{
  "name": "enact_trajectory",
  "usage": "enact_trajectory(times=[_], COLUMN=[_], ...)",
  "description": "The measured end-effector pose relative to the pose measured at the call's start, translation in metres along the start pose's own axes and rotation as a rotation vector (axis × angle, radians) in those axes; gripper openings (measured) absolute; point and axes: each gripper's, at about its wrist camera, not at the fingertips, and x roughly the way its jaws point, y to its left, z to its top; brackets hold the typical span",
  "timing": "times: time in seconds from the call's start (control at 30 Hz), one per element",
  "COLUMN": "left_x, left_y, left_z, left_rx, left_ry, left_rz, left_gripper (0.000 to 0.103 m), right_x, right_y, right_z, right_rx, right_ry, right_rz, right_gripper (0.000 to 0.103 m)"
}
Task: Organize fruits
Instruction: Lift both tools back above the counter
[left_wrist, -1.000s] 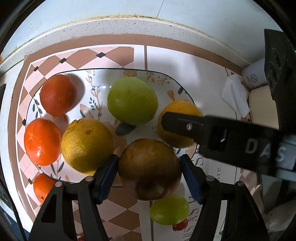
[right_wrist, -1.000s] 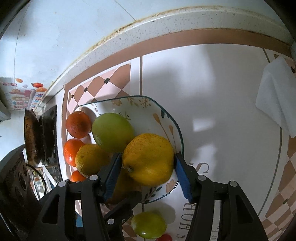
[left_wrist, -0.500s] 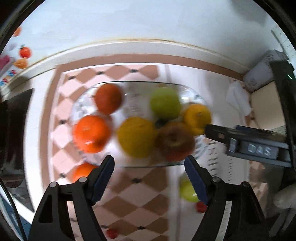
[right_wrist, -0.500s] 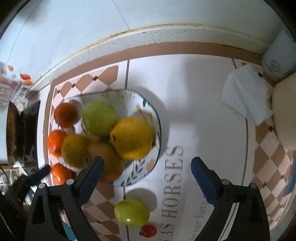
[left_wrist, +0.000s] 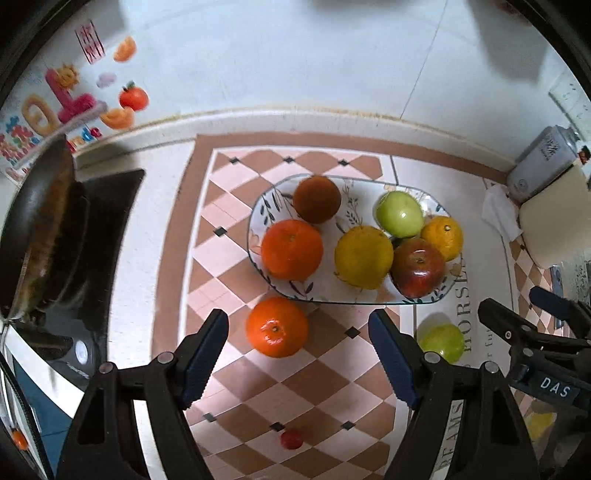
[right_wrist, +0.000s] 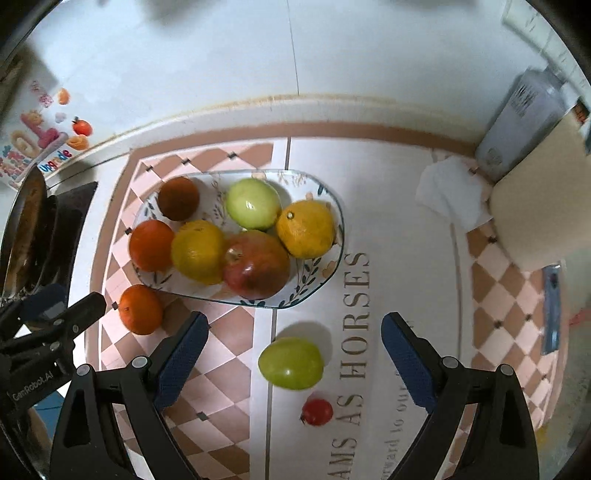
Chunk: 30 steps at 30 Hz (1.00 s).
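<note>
A patterned oval plate holds several fruits: a red apple, two yellow citrus, a green apple and two oranges. On the mat in front lie a loose orange, a green fruit and a small red tomato. My left gripper is open and empty, just short of the loose orange. My right gripper is open and empty, its fingers either side of the green fruit.
A dark pan sits on a stove at the left. At the right stand a grey bottle, a cream board and a crumpled white tissue. A tiled wall runs along the back.
Both grippers opened and pulled back. The left let go of the red apple and the right let go of the yellow citrus; both now lie on the plate.
</note>
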Motion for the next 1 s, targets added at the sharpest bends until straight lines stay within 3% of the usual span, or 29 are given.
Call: enact_trajectory(times=[0.27, 0.57, 1.0], left_x=[-0.064, -0.111, -0.120], left_y=[0.006, 0.013, 0.022], left_z=[-0.013, -0.035, -0.052], left_rx=[0.009, -0.006, -0.023], left_ry=[-0.108, -0.165, -0.147], left_rz=[-0.008, -0.032, -0.041], left_gripper=[0.077, 0.077, 0.077], right_x=[-0.073, -0.140, -0.153], right_y=[0.009, 0.015, 0.017], right_z=[-0.019, -0.045, -0.062], right_rx=[-0.011, -0.013, 0.024], right_ry=[-0.122, -0.213, -0.203], right_rz=[-0.020, -0.022, 0.040], right_gripper=[0.097, 0.097, 0.097])
